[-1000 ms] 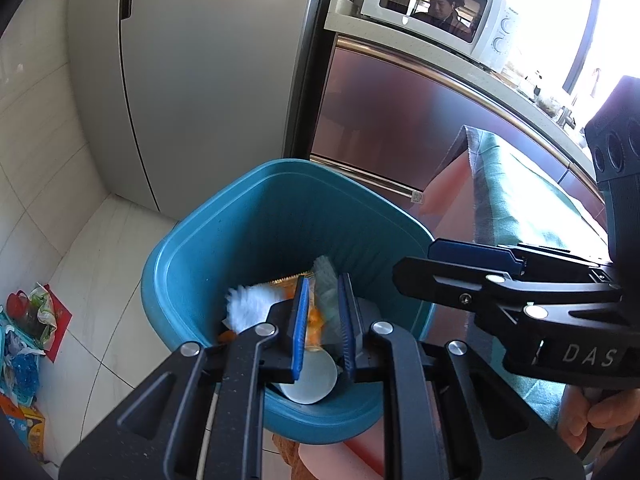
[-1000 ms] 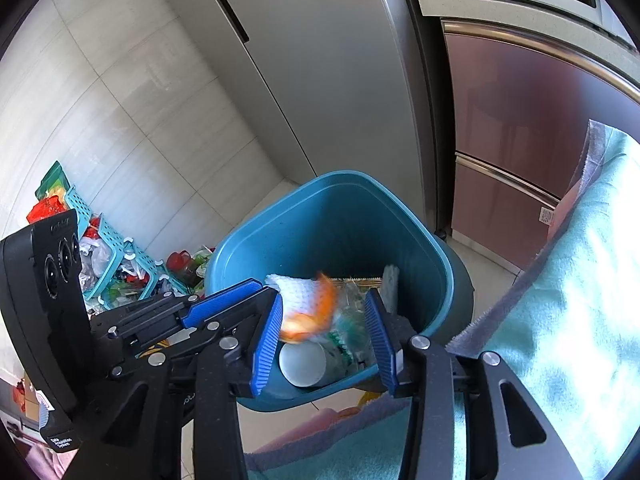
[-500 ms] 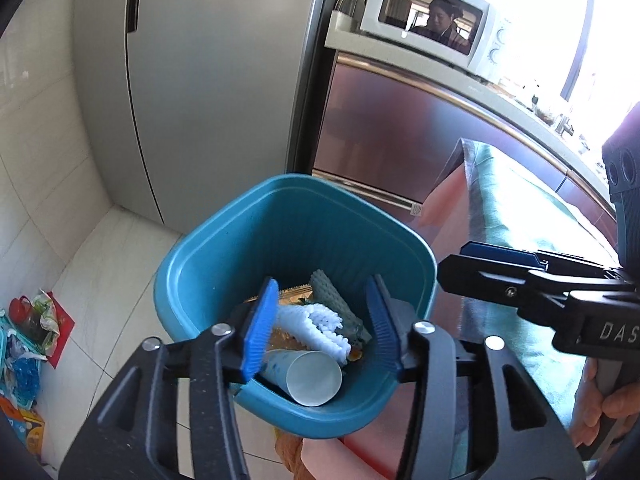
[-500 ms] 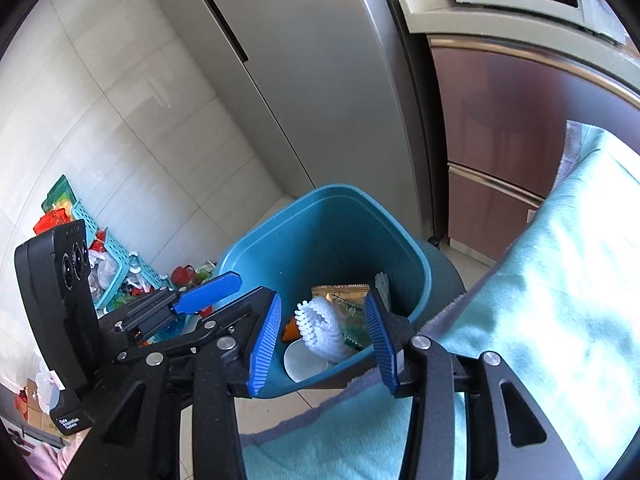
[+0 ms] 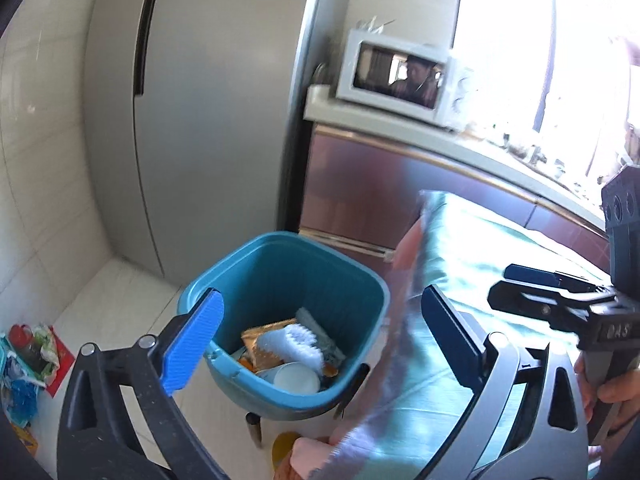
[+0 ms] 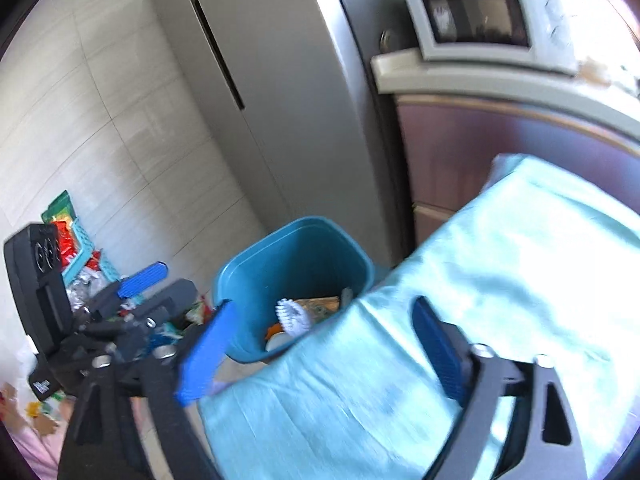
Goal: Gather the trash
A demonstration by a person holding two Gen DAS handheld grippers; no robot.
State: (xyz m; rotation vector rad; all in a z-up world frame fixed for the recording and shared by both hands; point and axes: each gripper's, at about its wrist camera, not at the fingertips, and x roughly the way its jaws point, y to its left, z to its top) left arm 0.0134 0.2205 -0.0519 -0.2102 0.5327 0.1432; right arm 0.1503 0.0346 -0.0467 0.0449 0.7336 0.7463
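The left gripper [image 5: 320, 332] and right gripper [image 6: 320, 340] were nearly closed over the blue bin [image 5: 280, 276]; now both are opening wide, with nothing between the jaws. Both have pulled back, so the bin looks farther. The white and orange trash [image 5: 296, 344] now lies inside it.

bin [image 5: 280, 276] contents partly hidden, floor clutter [image 6: 84, 264] blurred, perhaps packaging

Both grippers are black frames with silver screws and ribbed blue pads [image 5: 192, 346]; the right gripper [image 5: 560, 300] carries white lettering.
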